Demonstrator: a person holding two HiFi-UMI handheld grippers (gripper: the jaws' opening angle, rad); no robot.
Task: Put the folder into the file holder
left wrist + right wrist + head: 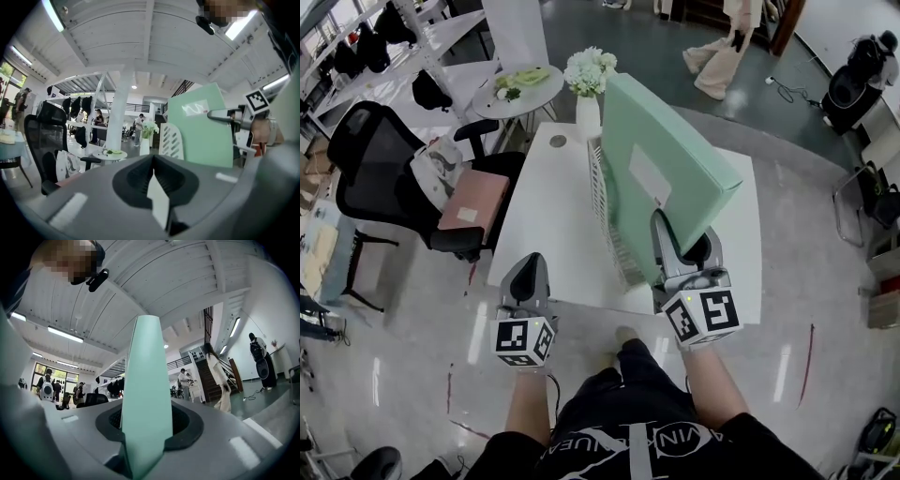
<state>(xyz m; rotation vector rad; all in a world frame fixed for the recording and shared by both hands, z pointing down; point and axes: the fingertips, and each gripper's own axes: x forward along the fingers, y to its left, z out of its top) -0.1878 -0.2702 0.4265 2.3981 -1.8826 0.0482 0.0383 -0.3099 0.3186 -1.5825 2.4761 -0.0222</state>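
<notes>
A mint-green folder [661,169] with a white label stands tilted over the white table [548,225]. My right gripper [680,246] is shut on its near lower corner. In the right gripper view the folder's edge [145,394] rises straight out from between the jaws. A white slatted file holder [605,211] stands upright just left of the folder, and the folder's lower edge overlaps it. Whether that edge sits in a slot I cannot tell. My left gripper [525,277] hovers at the table's front left edge, its jaws shut and empty. Its view shows the folder [199,126] and holder [172,140] ahead.
A white vase of flowers [589,89] stands at the table's far edge, behind the holder. A black office chair [403,178] with a pink pad is on the left, and a small round table [520,94] lies beyond it. A person [722,47] walks at the back.
</notes>
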